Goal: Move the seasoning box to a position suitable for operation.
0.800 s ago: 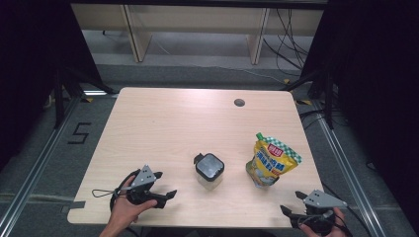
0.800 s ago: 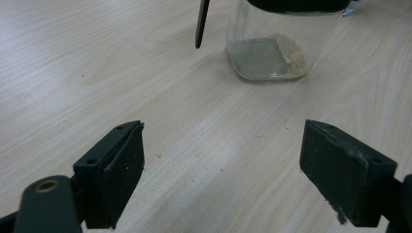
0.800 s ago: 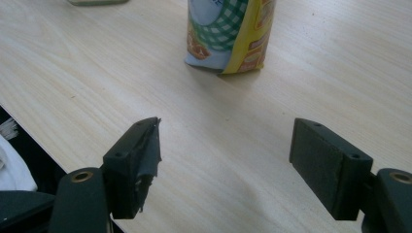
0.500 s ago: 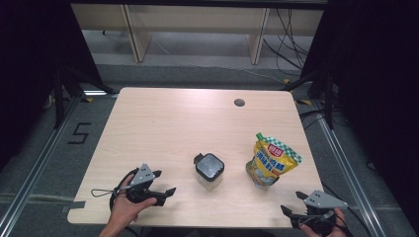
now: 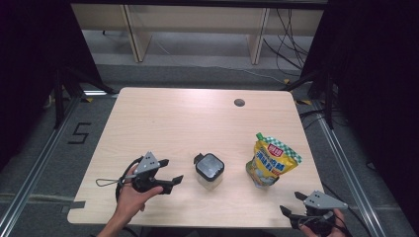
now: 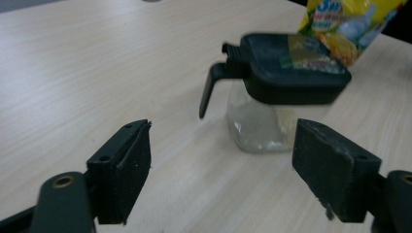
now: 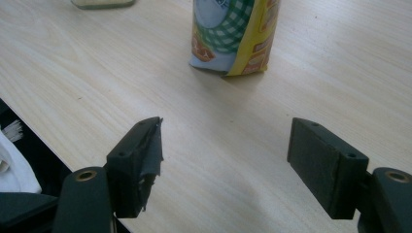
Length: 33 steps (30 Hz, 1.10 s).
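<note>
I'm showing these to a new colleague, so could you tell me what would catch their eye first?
The bright yellow pouch standing near the table's right front stands out most. Left of it sits a clear jar with a black lid. An open gripper waits at each front corner, left and right.

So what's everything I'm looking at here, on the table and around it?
jar: one, clear glass with a black lid and side handle, front middle of the table
pouch: one, yellow with a green checked top, standing to the right of the jar
table: one, light wood, with a small round hole near its far right
shelf unit: one, pale wood, on the floor behind the table
left gripper: one, black, jaws open, pointing at the jar
right gripper: one, black, jaws open, at the front right corner
hands: two, each holding a gripper
</note>
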Tool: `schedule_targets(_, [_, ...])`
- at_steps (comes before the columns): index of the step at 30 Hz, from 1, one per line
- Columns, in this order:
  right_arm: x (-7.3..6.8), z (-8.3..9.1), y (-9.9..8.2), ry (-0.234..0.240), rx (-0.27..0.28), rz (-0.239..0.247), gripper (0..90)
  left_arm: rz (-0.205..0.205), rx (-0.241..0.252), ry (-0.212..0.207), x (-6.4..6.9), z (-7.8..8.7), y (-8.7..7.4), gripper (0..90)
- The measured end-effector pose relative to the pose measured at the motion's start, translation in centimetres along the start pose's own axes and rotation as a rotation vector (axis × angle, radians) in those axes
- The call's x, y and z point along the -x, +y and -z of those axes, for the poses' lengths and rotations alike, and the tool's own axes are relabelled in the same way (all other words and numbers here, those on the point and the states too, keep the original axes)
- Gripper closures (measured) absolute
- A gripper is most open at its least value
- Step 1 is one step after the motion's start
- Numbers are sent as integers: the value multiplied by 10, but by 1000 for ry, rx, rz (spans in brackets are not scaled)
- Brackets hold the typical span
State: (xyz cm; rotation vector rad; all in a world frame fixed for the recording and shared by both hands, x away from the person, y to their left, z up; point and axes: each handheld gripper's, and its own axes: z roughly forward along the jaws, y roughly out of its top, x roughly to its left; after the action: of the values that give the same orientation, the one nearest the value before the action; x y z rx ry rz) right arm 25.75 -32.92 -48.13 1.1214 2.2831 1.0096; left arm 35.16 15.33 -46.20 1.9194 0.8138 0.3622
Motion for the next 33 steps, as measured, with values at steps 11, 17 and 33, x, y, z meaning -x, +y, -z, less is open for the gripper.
schedule_targets(11, [0, -1, -1, 5, 4, 32, 315, -41, 21, -54, -14, -37, 44, 786])
schedule_targets(17, [0, -1, -2, 7, 1, 17, 315, -68, -13, -48, -11, -58, 59, 892])
schedule_targets(33, [0, -4, -2, 28, -13, 48, 314, -88, -100, -72, -3, -85, 64, 889])
